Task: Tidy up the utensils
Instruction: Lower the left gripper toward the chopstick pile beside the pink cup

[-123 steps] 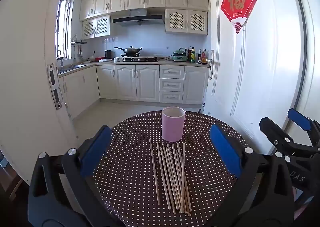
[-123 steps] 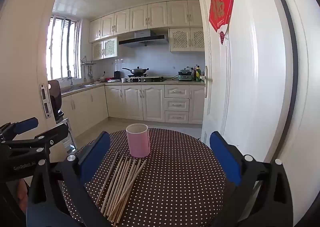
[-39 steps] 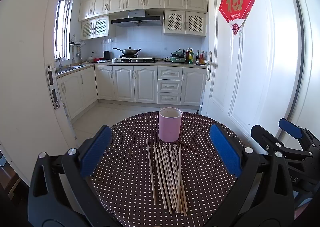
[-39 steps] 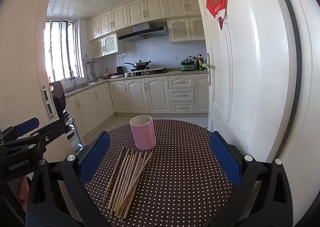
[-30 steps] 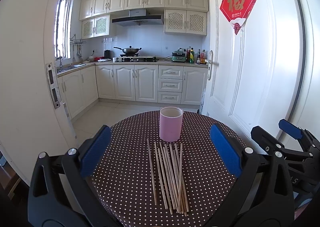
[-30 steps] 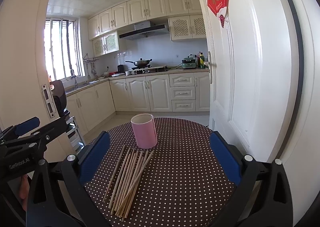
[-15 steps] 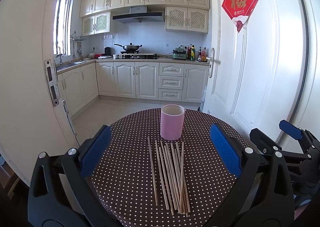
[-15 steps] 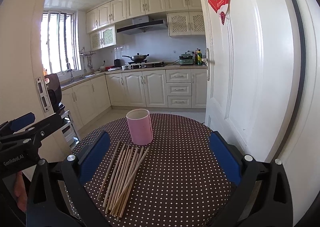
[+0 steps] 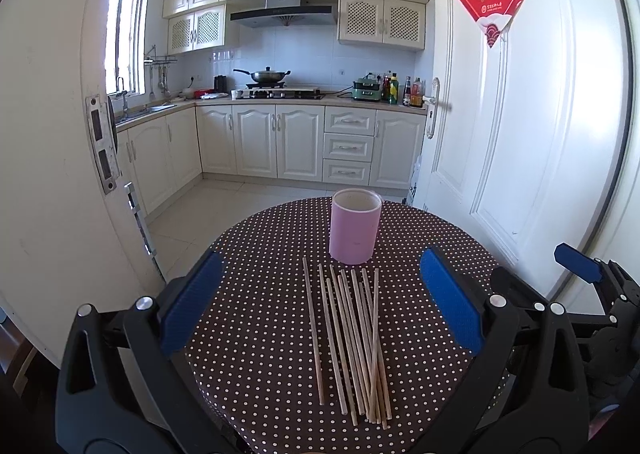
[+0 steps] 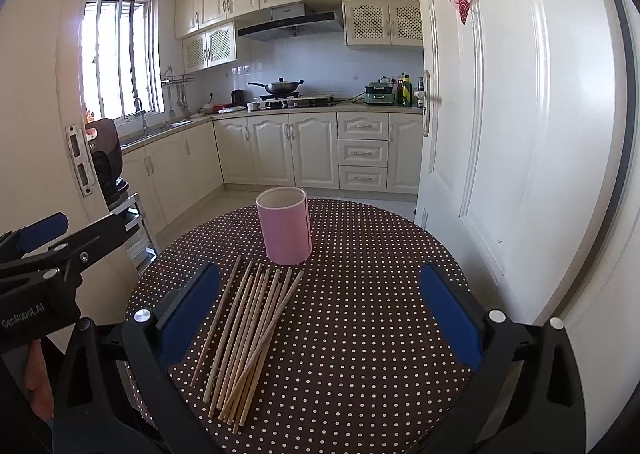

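Observation:
Several wooden chopsticks [image 9: 352, 338] lie side by side on a round table with a dark polka-dot cloth [image 9: 264, 350]. An empty pink cylindrical holder [image 9: 355, 231] stands upright just beyond their far ends. My left gripper [image 9: 320, 302] is open and empty, hovering above the chopsticks. In the right wrist view the chopsticks [image 10: 250, 338] lie left of centre and the holder [image 10: 285, 230] stands behind them. My right gripper [image 10: 320, 310] is open and empty, above the table to the right of the chopsticks.
A white door [image 9: 520, 114] stands close on the right of the table. A white door frame [image 9: 52, 174] is close on the left. Beyond the table's far edge lie the kitchen floor and cabinets [image 9: 300, 142].
Both grippers have drifted slightly toward the table and tilted down a little. The chopsticks and holder have not moved. Both grippers stay open.

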A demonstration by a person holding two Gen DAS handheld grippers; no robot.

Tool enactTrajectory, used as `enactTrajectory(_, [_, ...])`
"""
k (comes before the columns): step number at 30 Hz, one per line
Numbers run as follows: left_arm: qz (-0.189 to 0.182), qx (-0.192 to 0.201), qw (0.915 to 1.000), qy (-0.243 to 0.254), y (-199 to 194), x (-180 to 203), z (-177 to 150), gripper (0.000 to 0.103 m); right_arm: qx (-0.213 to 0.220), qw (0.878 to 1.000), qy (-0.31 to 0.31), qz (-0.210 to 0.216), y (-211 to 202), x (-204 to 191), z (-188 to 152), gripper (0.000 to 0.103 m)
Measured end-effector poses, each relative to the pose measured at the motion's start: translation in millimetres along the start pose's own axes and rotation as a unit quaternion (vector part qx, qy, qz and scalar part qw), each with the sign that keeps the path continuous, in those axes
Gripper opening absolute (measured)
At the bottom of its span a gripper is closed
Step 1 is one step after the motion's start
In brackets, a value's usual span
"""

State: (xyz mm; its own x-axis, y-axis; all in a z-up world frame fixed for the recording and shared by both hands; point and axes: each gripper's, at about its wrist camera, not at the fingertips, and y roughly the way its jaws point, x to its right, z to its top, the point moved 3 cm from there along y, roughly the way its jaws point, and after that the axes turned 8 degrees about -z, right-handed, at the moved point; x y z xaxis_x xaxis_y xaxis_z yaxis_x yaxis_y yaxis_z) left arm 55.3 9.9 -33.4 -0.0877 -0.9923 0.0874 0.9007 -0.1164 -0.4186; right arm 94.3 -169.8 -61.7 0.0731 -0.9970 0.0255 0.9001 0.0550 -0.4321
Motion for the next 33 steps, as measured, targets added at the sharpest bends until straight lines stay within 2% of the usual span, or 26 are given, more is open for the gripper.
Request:
enactTrajectory(16, [0.044,-0.081,0.9953,-0.029,39.4,-35.0,-27.4,0.097,-0.088,0.996,-0.002,0.016,41.4,-12.3,-16.3,0.096])
enactTrajectory(24, [0.049,-0.123,0.9904,-0.041,61.2,-45.6,-39.5,0.097,-0.130,0.991,0.009,0.024,61.4,-16.0,-20.6,0.096])
enactTrajectory(33, [0.044,-0.175,0.9816,-0.061,94.2,-59.8,-59.2,0.097,-0.193,0.979,0.053,0.041,91.6,-11.2,-35.9,0.096])
